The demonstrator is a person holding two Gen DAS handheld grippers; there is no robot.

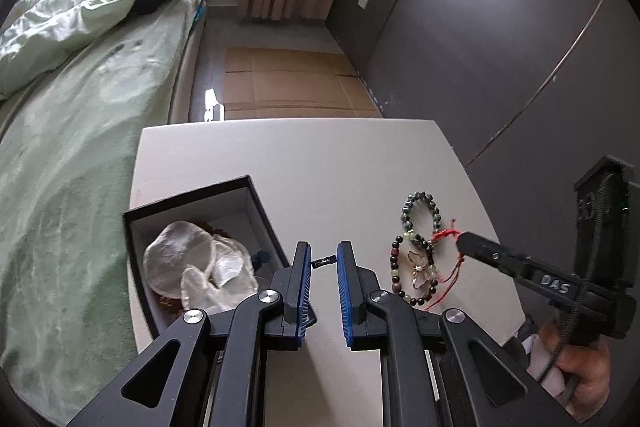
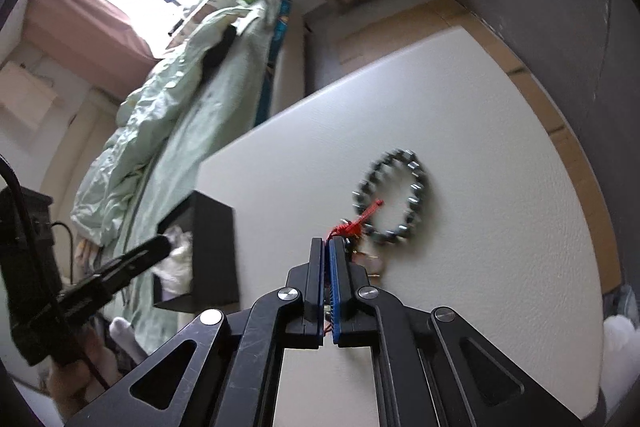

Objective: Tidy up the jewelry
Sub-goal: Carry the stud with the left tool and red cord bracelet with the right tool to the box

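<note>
Pinching red cord [image 2: 362, 223] between right jaws

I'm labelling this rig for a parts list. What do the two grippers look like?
Both are alike: the left gripper and right gripper have black linkage arms with silver pivot bolts and ribbed blue pads. The right one's body bears white "DAS" lettering and trails a black cable.

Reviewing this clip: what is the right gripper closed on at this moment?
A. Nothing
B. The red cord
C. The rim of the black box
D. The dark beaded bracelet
B. In the right wrist view the right gripper is shut with the red cord pinched at its tips, while the dark beaded bracelet lies on the white table.
</note>
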